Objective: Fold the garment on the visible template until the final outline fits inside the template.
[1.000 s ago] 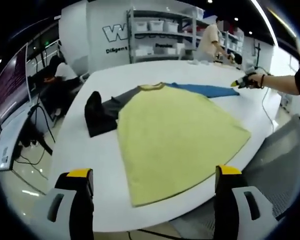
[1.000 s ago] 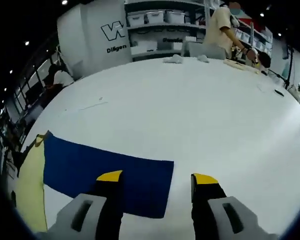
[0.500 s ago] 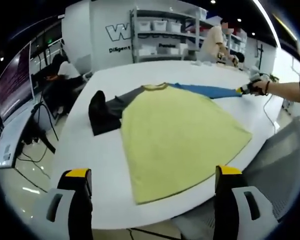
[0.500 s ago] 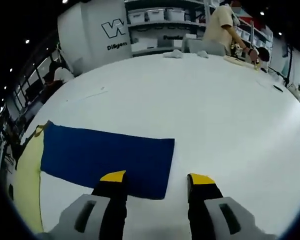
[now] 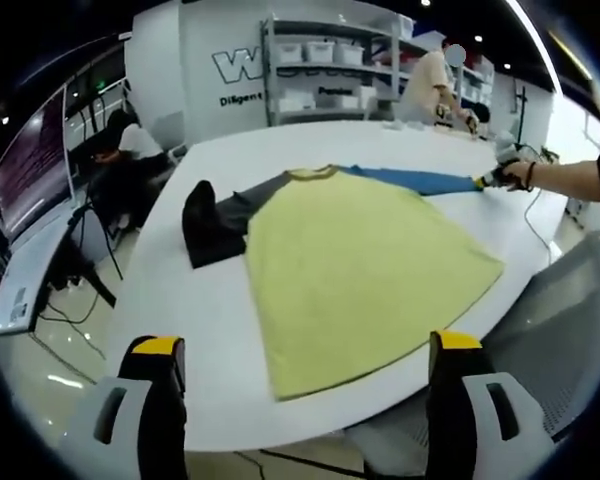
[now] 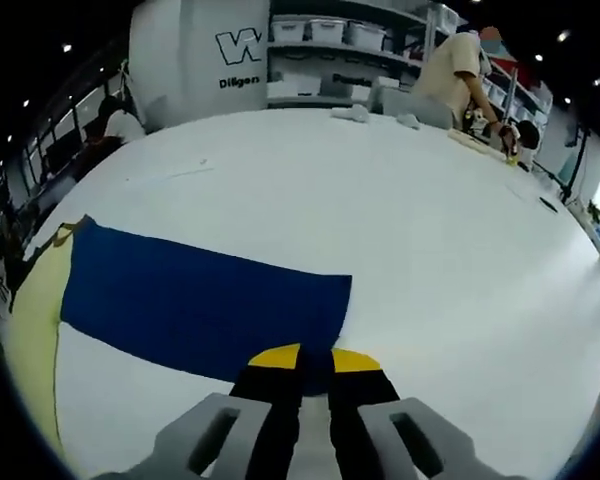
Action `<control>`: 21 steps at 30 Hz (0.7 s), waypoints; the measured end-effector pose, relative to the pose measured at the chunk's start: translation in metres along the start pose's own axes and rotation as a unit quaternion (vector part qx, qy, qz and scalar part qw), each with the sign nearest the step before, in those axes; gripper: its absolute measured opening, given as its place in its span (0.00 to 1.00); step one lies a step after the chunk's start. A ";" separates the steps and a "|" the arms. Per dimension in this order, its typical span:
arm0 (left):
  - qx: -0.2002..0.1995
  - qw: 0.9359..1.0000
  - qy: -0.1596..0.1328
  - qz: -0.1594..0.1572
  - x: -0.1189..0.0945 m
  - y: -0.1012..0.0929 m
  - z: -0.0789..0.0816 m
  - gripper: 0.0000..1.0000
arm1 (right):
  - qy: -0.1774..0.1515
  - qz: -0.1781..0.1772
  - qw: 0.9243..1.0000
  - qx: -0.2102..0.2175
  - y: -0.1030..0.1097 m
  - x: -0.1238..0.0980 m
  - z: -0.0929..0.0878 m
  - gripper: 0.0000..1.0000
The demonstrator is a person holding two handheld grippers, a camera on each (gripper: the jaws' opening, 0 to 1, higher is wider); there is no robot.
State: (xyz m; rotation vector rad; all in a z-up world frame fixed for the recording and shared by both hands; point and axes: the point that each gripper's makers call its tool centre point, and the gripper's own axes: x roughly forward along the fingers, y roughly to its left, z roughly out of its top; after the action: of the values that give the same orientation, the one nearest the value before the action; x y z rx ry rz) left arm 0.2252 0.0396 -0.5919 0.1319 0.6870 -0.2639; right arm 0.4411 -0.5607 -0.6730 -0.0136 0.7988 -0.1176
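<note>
The right hand-held gripper (image 6: 305,357) has its yellow-tipped jaws pinched together on the near edge of the flat blue sleeve (image 6: 205,305), close to its cuff end. The left hand-held gripper (image 5: 300,345) hangs with jaws wide apart, holding nothing, just off the near rim of the broad white bench (image 5: 210,330). Ahead of it the pale yellow fabric garment (image 5: 360,270) lies spread flat, its dark grey sleeve (image 5: 220,215) bunched to the left. Beyond the bench stand shelves of white bins (image 5: 325,60) and a white wall with lettering.
</note>
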 end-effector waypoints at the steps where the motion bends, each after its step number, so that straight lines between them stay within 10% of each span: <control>1: 0.001 1.000 0.000 0.000 0.000 0.000 0.000 0.97 | 0.003 0.000 1.000 0.003 0.004 -0.004 -0.003 0.00; 21: 0.001 1.000 -0.003 -0.016 0.000 -0.010 -0.004 0.97 | -0.005 0.034 0.998 0.046 0.014 -0.011 0.023 0.00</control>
State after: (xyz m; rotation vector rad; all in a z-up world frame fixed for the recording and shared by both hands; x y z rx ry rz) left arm 0.2197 0.0306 -0.5949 0.1219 0.6824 -0.2965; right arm 0.4513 -0.5466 -0.6497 0.1006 0.7818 -0.0902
